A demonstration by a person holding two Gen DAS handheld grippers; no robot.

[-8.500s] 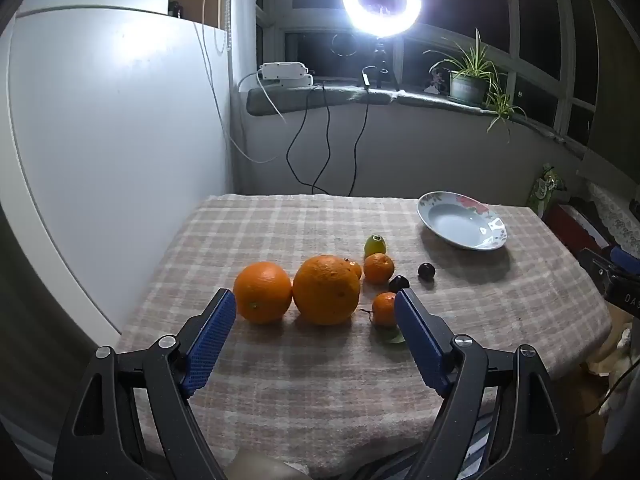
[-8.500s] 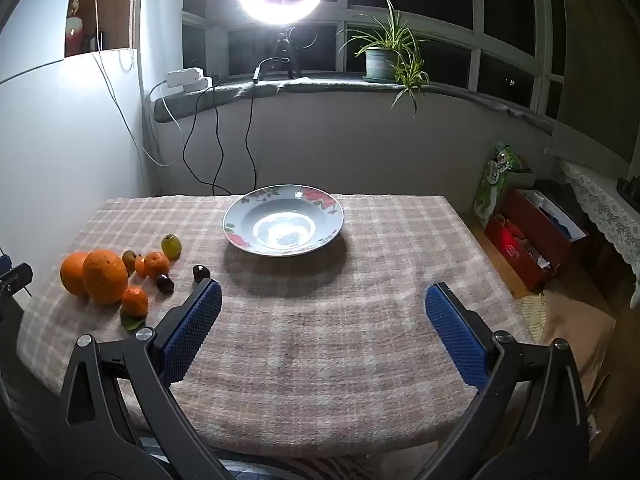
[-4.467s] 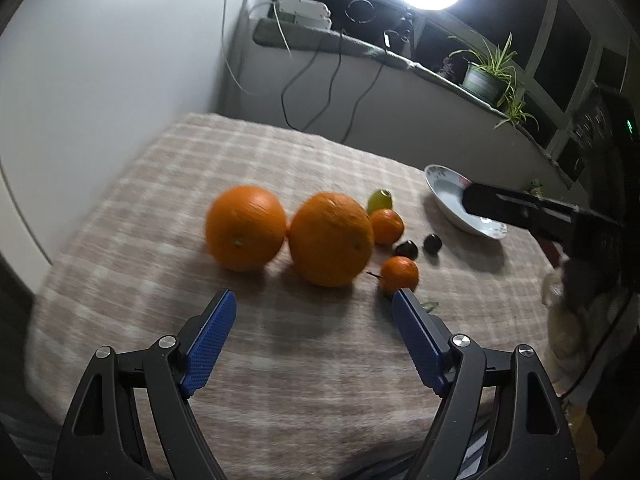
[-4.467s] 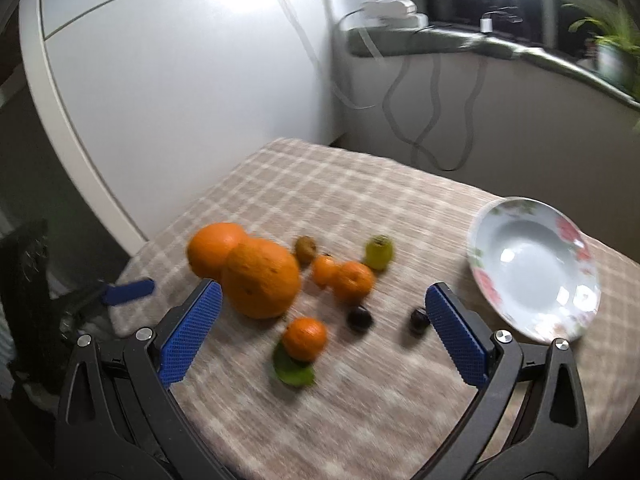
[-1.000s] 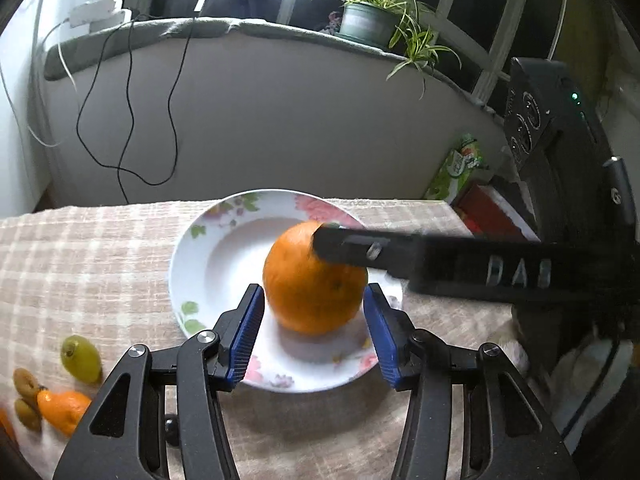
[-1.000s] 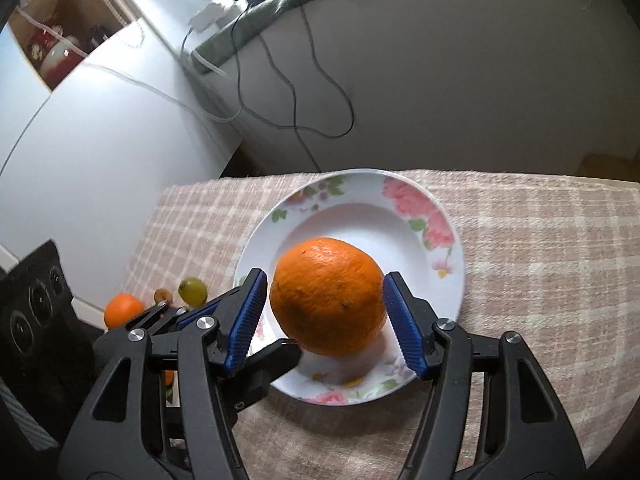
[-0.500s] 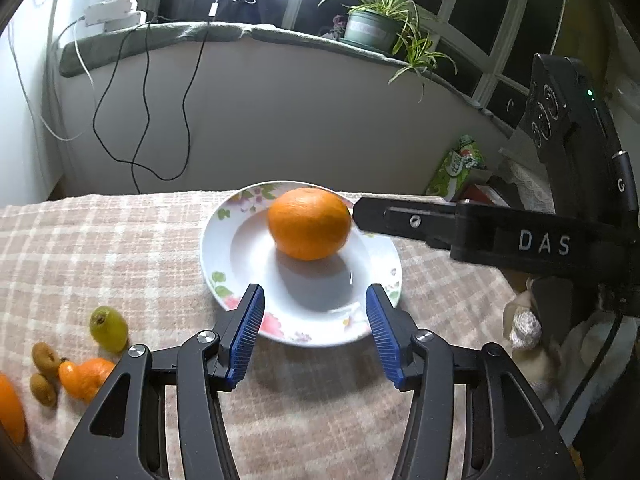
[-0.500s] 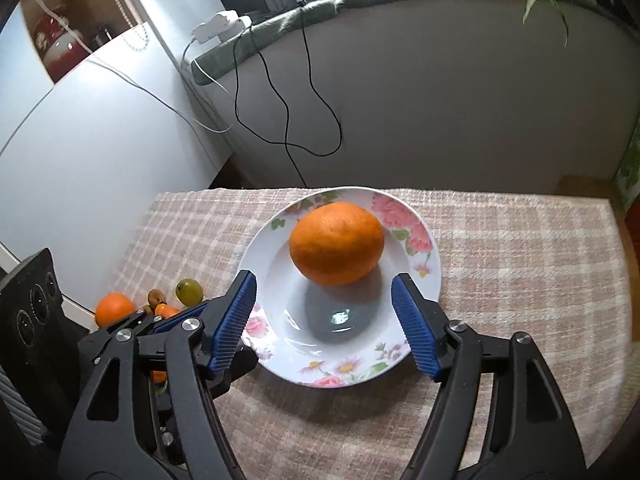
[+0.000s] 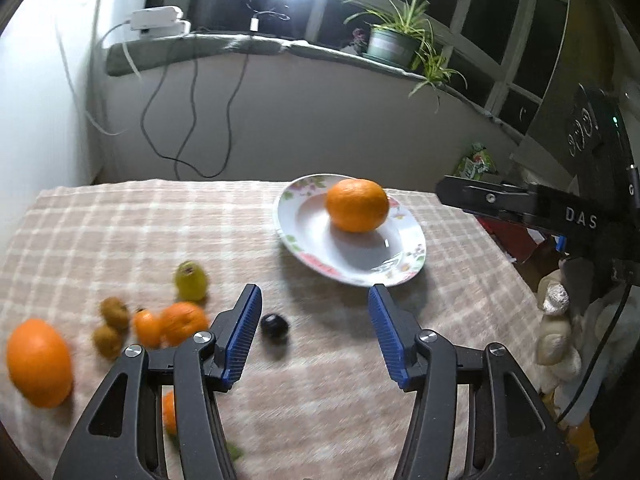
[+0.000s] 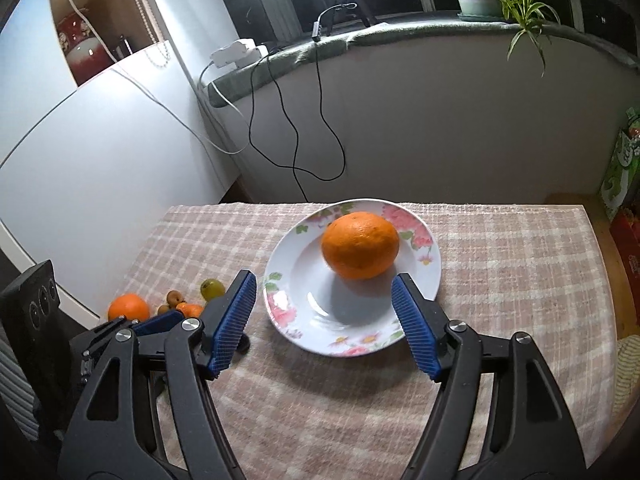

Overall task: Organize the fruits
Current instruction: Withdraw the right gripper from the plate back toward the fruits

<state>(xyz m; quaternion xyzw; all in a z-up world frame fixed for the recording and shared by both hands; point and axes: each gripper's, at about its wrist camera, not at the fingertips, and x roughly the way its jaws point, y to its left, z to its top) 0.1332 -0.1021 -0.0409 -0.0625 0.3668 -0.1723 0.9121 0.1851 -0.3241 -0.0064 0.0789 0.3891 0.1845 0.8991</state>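
A big round orange (image 10: 360,245) sits alone in the white floral-rimmed plate (image 10: 428,276) on the checked-cloth tabletop (image 10: 520,280). The right gripper (image 10: 324,320) hangs just short of the plate, blue pads widening, nothing between them. The left gripper (image 9: 314,336) is spreading too, empty, above the cloth. Off to its left lie a second large orange (image 9: 38,362), small tangerines (image 9: 182,322), a green fruit (image 9: 191,280) and a dark little fruit (image 9: 275,325).
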